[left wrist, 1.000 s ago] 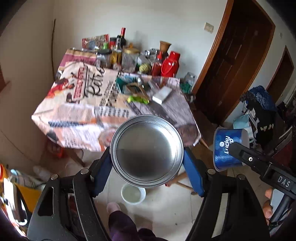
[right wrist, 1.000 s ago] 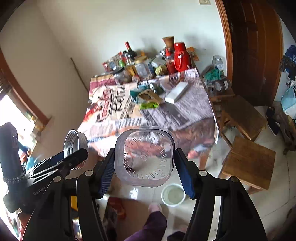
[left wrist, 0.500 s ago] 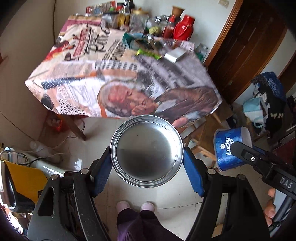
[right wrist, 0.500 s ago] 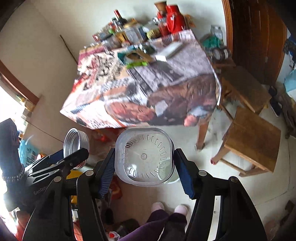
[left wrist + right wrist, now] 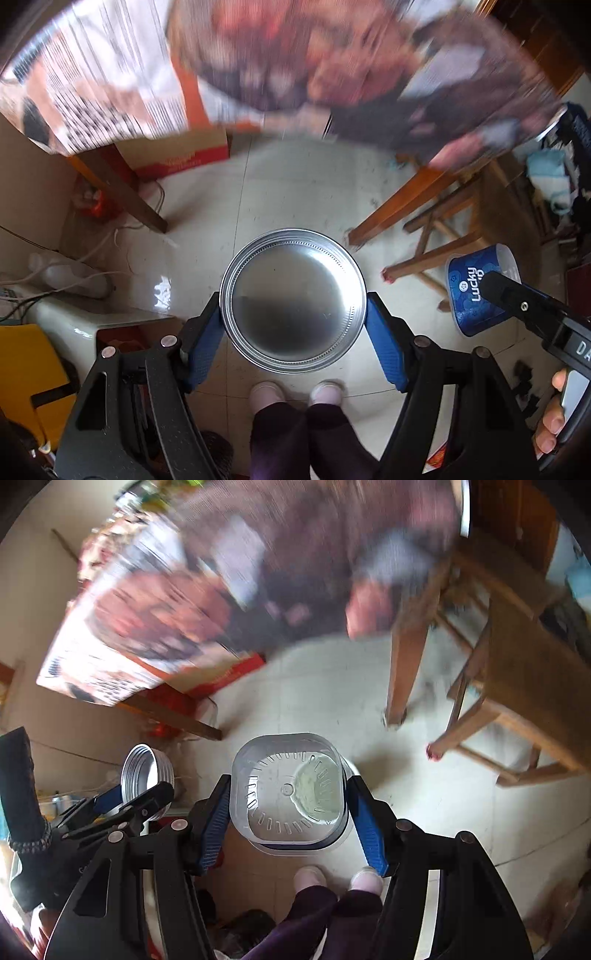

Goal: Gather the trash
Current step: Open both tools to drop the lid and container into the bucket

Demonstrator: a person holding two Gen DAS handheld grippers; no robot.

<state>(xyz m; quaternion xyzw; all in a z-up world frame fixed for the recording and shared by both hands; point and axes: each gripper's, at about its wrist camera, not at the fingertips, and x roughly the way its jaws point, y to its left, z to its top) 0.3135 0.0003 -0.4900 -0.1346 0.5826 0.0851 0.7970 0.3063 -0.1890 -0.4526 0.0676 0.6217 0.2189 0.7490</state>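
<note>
We hold a piece of trash in each hand, both grippers aimed steeply down at a pale tiled floor (image 5: 295,192). The left gripper (image 5: 293,325) has its blue-padded fingers (image 5: 201,347) clamped on the sides of a round metal can (image 5: 293,308), whose shiny flat end faces the camera. The right gripper (image 5: 288,808) has its fingers (image 5: 214,823) pressed against a clear, rounded-square plastic cup (image 5: 288,790), seen bottom-on; from the left wrist view the same cup (blue label reading "Lucky") (image 5: 476,291) appears at the right edge, gripped by the black jaw of the other tool, with a hand (image 5: 554,413) on its handle.

Through the cup's transparent base we see a white bowl (image 5: 321,794) on the floor beneath it, its far rim just showing past the cup's right edge. Our own two light slippers (image 5: 295,393) and dark purple trouser legs (image 5: 303,435) stand at the bottom of both views.

Above, heavily blurred, hangs the edge of a table under a printed cloth (image 5: 258,62), with a wooden table leg (image 5: 122,192) and a red and brown cardboard box (image 5: 177,151) beneath it. Wooden stools (image 5: 524,686) stand to the right, and a yellow object (image 5: 26,376) sits at the left edge.
</note>
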